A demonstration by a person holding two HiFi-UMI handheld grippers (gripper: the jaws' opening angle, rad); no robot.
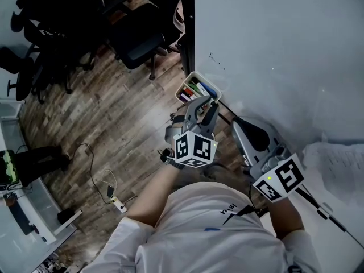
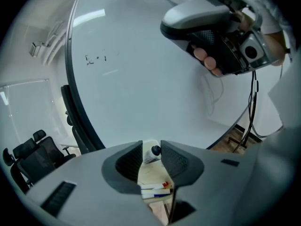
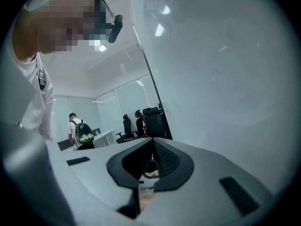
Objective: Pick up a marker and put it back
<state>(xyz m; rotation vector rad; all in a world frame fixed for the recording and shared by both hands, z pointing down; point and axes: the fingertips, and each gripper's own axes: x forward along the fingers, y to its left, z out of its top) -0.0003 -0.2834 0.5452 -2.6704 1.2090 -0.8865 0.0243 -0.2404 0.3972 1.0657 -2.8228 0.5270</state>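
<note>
A white tray fixed at the whiteboard's lower edge holds several coloured markers. My left gripper hovers just over the tray with its jaws apart. In the left gripper view, a white marker with a black cap shows in the gap of the left gripper, lying toward the tray; neither pad presses on it. More markers lie lower in the tray. My right gripper hangs to the right of the tray, away from it, its jaws together and empty; the right gripper points along the board.
The whiteboard fills the right side. Black office chairs stand on the wooden floor at the left, and a cable with a power strip lies on it. A person with a backpack stands far off by a desk.
</note>
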